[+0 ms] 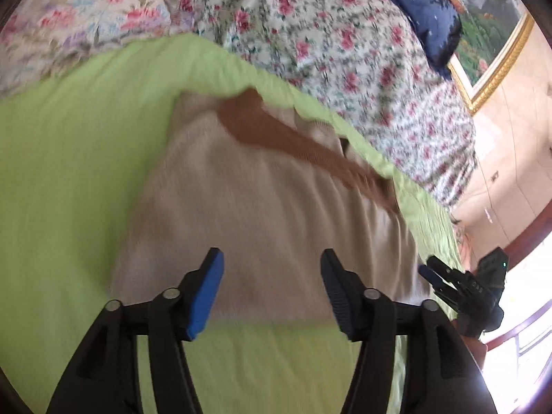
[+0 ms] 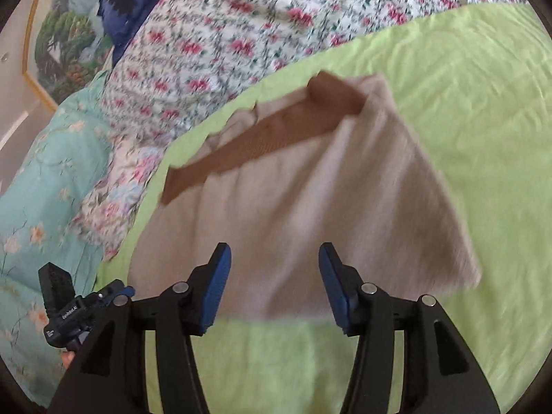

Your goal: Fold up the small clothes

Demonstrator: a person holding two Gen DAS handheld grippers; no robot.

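A beige garment (image 1: 262,214) with a brown waistband (image 1: 276,131) is laid flat on the green sheet (image 1: 69,172) of the bed. Soft, limp cloth is expected; its near hem corners are best pinched. Both the left gripper (image 1: 272,293) and right gripper (image 2: 274,286) are held open, with nothing gripped.

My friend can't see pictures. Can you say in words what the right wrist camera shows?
A small beige garment with a brown waistband lies on a light green sheet. The right gripper is open just above the garment's near edge, holding nothing. A flowered quilt is bunched behind, and the left gripper peeks in at lower left.
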